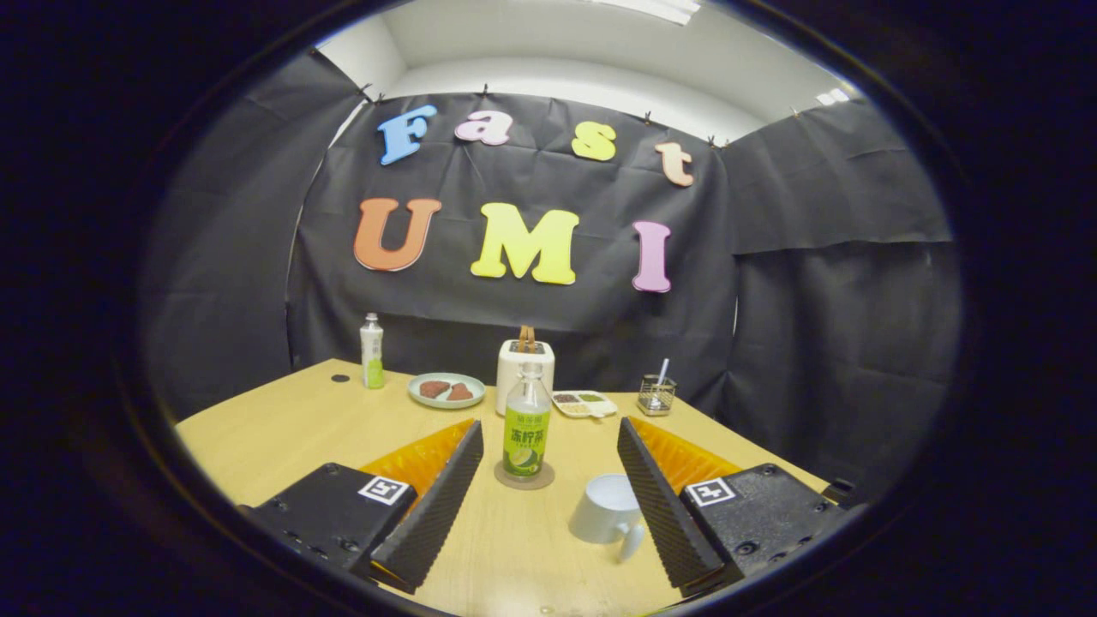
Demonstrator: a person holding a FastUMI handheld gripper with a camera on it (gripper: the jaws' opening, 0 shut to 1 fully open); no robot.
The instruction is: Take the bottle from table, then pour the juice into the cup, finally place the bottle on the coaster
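The tool [548,454] is spread wide and holds nothing; its two fingers flank the middle of the tabletop [283,428]. Between the fingertips, just ahead of them, the bottle [526,428] stands upright on the coaster [524,476], touched by neither finger. The cup [607,510] sits close against the inner face of the right finger, nearer than the bottle, its handle turned toward the camera; whether it holds any juice I cannot tell.

With the bottle already on the coaster and the fingers off it, this reads either as the very start or as the finish; I cannot say which. If it is the start, the next move calls for easing forward until the fingers bracket the bottle's body, then closing squarely without nudging the cup.

Counted: two bottles, the second bottle [371,351] well beyond the left finger; one cup; one coaster; one plate [446,391]; one toaster [524,364]; one small tray [584,404]; one wire holder [656,395].
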